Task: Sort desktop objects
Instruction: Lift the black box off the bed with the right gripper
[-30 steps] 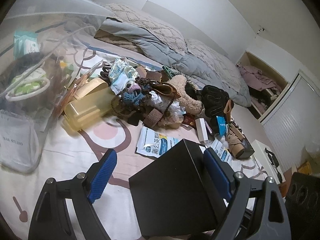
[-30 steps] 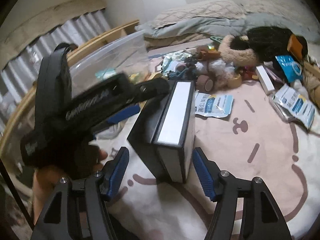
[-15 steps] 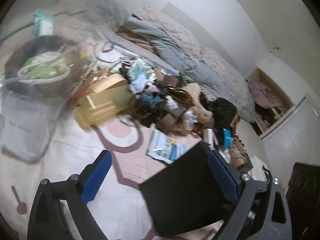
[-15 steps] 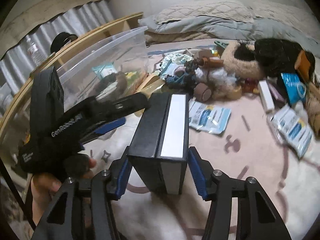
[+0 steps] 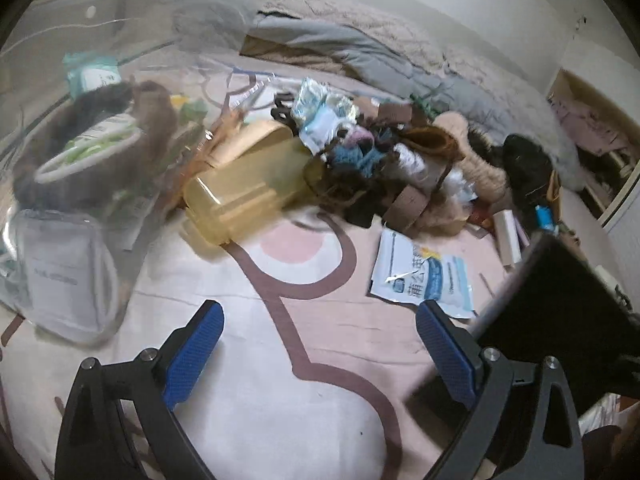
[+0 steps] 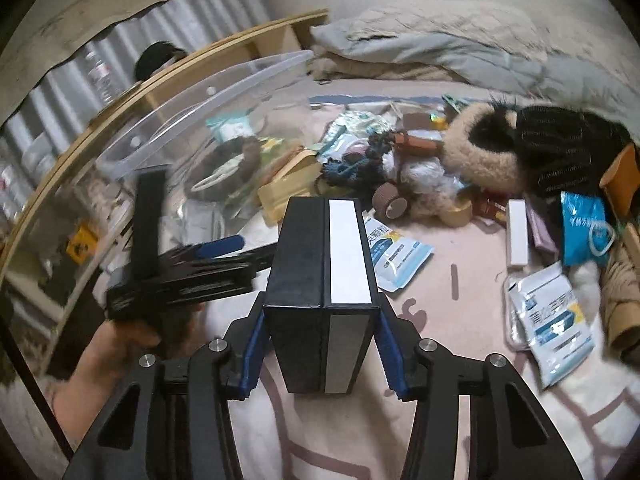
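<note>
Since a second ago the black box (image 6: 322,292) has passed from the left gripper (image 5: 320,354) into the right gripper (image 6: 320,354), jaws closing, blue pads on both its sides. Left gripper wide, empty, above the pink blanket (image 5: 280,400). Box held above the blanket, near the clear bin (image 6: 200,112).

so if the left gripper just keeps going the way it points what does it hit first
Probably the bare pink bedsheet: the left gripper has its jaws wide with nothing between them. The yellow plastic box lies farther along that line, though depth is unclear.
</note>
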The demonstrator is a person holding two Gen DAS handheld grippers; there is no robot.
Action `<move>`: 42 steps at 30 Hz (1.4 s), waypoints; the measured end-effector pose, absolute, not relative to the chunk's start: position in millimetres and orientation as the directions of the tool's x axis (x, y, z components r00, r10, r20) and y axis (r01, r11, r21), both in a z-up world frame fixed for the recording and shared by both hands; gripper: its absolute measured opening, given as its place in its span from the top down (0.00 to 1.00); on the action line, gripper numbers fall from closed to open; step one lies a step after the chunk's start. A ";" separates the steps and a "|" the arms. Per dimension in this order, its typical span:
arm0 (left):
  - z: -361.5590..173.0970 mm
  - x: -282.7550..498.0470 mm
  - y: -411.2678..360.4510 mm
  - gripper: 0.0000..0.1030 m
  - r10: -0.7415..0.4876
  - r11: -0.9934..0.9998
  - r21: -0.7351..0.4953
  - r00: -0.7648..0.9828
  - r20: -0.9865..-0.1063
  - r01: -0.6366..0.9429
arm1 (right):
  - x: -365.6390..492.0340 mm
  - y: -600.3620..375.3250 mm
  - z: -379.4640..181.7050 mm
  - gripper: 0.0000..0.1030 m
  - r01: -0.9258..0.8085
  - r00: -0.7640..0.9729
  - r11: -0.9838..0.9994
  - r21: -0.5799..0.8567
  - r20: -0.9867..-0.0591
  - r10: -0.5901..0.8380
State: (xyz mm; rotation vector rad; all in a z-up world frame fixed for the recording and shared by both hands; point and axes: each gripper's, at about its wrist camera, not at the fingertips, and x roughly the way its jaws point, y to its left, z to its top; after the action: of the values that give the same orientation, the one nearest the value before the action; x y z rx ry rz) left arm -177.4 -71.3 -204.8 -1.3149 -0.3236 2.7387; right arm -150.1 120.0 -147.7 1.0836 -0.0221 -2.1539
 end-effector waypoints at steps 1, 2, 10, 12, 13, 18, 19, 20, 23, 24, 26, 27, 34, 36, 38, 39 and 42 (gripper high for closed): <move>-207.4 -180.1 -70.2 0.05 0.186 -0.970 -0.243 -0.619 -0.763 0.008 | -148.9 123.4 -147.4 0.51 0.598 -0.391 -0.740 0.308 -0.694 -0.605; -209.1 -182.4 -68.8 0.05 0.211 -0.964 -0.267 -0.613 -0.762 0.000 | -147.4 126.6 -147.7 0.51 0.605 -0.390 -0.736 0.303 -0.693 -0.606; -219.6 -193.5 -60.0 0.06 0.369 -0.901 -0.433 -0.584 -0.723 -0.033 | -153.6 144.7 -163.2 0.51 0.559 -0.372 -0.736 0.382 -0.678 -0.634; -218.9 -193.5 -58.4 0.07 0.366 -0.904 -0.425 -0.587 -0.722 -0.040 | -156.4 147.4 -165.1 0.51 0.541 -0.378 -0.741 0.398 -0.672 -0.637; -218.0 -193.1 -56.7 0.07 0.361 -0.908 -0.416 -0.591 -0.721 -0.048 | -157.3 148.1 -166.0 0.50 0.531 -0.383 -0.745 0.404 -0.670 -0.636; -211.4 -191.1 -46.1 0.07 0.343 -0.924 -0.373 -0.604 -0.719 -0.079 | -165.4 151.2 -178.9 0.46 0.462 -0.379 -0.758 0.460 -0.670 -0.638; -210.4 -190.9 -45.9 0.07 0.338 -0.927 -0.367 -0.606 -0.720 -0.081 | -165.0 151.4 -179.5 0.46 0.462 -0.379 -0.756 0.464 -0.667 -0.641; -210.1 -190.8 -45.9 0.07 0.334 -0.929 -0.362 -0.604 -0.723 -0.080 | -164.4 151.1 -179.3 0.47 0.463 -0.381 -0.755 0.466 -0.664 -0.643; -210.1 -187.4 -46.1 0.05 0.305 -0.943 -0.324 -0.601 -0.739 -0.080 | -165.5 153.6 -180.4 0.47 0.439 -0.393 -0.758 0.483 -0.655 -0.645; -210.2 -185.4 -45.8 0.05 0.290 -0.949 -0.303 -0.601 -0.745 -0.082 | -166.8 155.9 -181.6 0.47 0.423 -0.395 -0.756 0.500 -0.649 -0.650; -208.8 -179.2 -46.3 0.05 0.270 -0.957 -0.276 -0.614 -0.741 -0.087 | -170.2 162.1 -184.6 0.47 0.388 -0.394 -0.748 0.538 -0.637 -0.663; -207.6 -175.7 -45.9 0.05 0.264 -0.960 -0.264 -0.620 -0.739 -0.093 | -172.6 166.5 -187.1 0.47 0.364 -0.391 -0.741 0.564 -0.629 -0.671; -203.8 -155.5 -34.4 0.05 0.244 -0.969 -0.170 -0.617 -0.748 -0.177 | -185.4 198.6 -197.1 0.48 0.209 -0.415 -0.696 0.687 -0.582 -0.700; -205.8 -152.5 -29.0 0.05 0.282 -0.959 -0.198 -0.588 -0.758 -0.204 | -187.1 206.6 -198.2 0.48 0.176 -0.435 -0.690 0.702 -0.573 -0.694; -207.7 -148.1 -19.2 0.05 0.349 -0.934 -0.238 -0.538 -0.768 -0.265 | -188.4 213.5 -199.2 0.48 0.145 -0.458 -0.686 0.713 -0.566 -0.686; -207.8 -144.8 -12.3 0.05 0.376 -0.921 -0.248 -0.517 -0.769 -0.301 | -188.5 216.1 -199.4 0.48 0.135 -0.468 -0.684 0.716 -0.562 -0.681; -208.6 -134.4 13.3 0.05 0.439 -0.873 -0.253 -0.449 -0.778 -0.416 | -188.9 218.0 -198.6 0.49 0.128 -0.481 -0.686 0.716 -0.560 -0.674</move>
State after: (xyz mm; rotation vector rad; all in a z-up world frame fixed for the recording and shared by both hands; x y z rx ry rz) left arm -134.4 13.3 -208.6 -1.2533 -0.0347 2.3161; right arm -188.9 218.0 -198.6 1.2095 -0.8374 -2.1886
